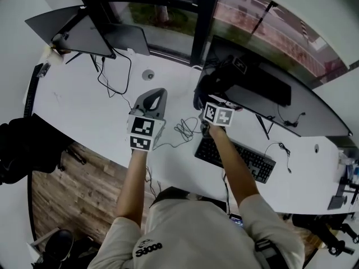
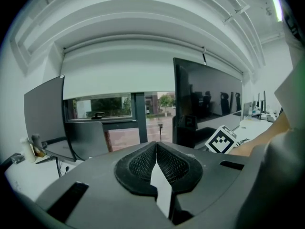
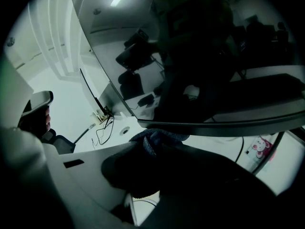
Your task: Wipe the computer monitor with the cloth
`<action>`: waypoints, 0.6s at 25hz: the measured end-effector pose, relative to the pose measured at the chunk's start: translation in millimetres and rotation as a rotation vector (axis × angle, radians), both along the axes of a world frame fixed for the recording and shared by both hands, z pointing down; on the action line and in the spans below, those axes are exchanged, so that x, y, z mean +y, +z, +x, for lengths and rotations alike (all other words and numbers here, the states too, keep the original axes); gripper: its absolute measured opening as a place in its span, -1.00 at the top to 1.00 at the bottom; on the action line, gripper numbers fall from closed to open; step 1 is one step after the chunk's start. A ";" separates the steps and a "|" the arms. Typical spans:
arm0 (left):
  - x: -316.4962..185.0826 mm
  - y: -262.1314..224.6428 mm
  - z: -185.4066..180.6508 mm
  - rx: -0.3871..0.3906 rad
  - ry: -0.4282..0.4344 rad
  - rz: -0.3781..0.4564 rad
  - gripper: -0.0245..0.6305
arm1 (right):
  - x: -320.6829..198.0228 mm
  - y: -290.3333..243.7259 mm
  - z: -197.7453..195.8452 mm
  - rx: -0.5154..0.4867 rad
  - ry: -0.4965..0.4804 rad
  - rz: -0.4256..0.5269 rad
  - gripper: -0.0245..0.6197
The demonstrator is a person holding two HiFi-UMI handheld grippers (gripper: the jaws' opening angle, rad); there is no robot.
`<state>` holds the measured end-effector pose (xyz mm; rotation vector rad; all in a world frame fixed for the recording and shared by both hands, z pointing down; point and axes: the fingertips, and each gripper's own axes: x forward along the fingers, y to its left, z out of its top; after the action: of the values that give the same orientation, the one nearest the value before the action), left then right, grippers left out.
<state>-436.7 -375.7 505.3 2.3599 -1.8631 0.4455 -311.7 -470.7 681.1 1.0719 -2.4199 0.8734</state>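
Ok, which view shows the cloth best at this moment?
The right gripper view: the bluish cloth sits pinched in the right claw, its bunched end just below the monitor's lower edge. In the head view I can't make the cloth out ahead of the right claw. The left gripper view shows none of it.

The person wears a pale grey short-sleeved T-shirt (image 1: 196, 228) with a small dark print on it, and a dark strap (image 1: 268, 250) crosses the right shoulder. The left gripper (image 2: 156, 147) has a smooth mid-grey shell cut with rectangular slots, two black pads (image 2: 138, 168) of fine mesh-like texture shaped as rounded wedges, and a white marker cube (image 1: 143, 132) printed with black square patterns. The right gripper (image 3: 147, 144) carries a like cube (image 1: 218, 114), and its shell shows pale grey where the light falls.
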 end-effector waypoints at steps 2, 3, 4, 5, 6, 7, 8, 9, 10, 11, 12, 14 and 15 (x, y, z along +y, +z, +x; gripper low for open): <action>-0.3 2.3 -9.0 -0.008 -0.005 -0.007 0.87 | -1.9 -0.1 -13.7 -0.022 -0.009 -0.016 0.68; -0.6 3.4 -13.1 -0.009 -0.008 -0.010 0.87 | -2.3 0.9 -18.7 -0.035 -0.007 -0.028 0.68; -0.9 4.1 -16.4 -0.008 -0.012 -0.011 0.87 | -2.5 2.3 -23.0 -0.045 -0.004 -0.041 0.68; -1.5 4.5 -19.0 -0.007 -0.014 -0.012 0.87 | -3.1 3.3 -27.2 -0.054 0.000 -0.051 0.68; -2.5 4.8 -21.1 -0.005 -0.016 -0.012 0.87 | -4.6 3.7 -31.6 -0.062 0.006 -0.061 0.68; -3.7 5.4 -22.7 -0.006 -0.016 -0.012 0.87 | -6.7 3.4 -36.1 -0.072 0.013 -0.071 0.68; -4.9 6.3 -23.7 -0.008 -0.015 -0.013 0.87 | -8.4 2.7 -40.2 -0.082 0.020 -0.079 0.68; -5.7 7.4 -24.1 -0.011 -0.012 -0.015 0.87 | -9.2 2.0 -43.8 -0.091 0.024 -0.084 0.68; -6.3 8.2 -24.1 -0.014 -0.008 -0.016 0.87 | -9.1 1.3 -46.9 -0.099 0.023 -0.087 0.69; -6.5 8.5 -24.2 -0.017 -0.005 -0.016 0.87 | -8.4 0.6 -49.7 -0.108 0.018 -0.090 0.69; -6.6 8.4 -24.6 -0.019 -0.003 -0.015 0.87 | -7.7 -0.2 -52.3 -0.119 0.009 -0.095 0.69; -6.5 7.6 -25.9 -0.018 -0.005 -0.013 0.87 | -6.7 -3.0 -57.3 -0.137 -0.010 -0.107 0.69; -6.5 7.3 -26.5 -0.017 -0.007 -0.013 0.87 | -6.7 -5.5 -59.7 -0.147 -0.017 -0.110 0.69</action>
<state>-463.2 -382.2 512.6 2.3484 -1.8687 0.4769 -371.3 -477.4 675.6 0.9770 -2.4615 1.1011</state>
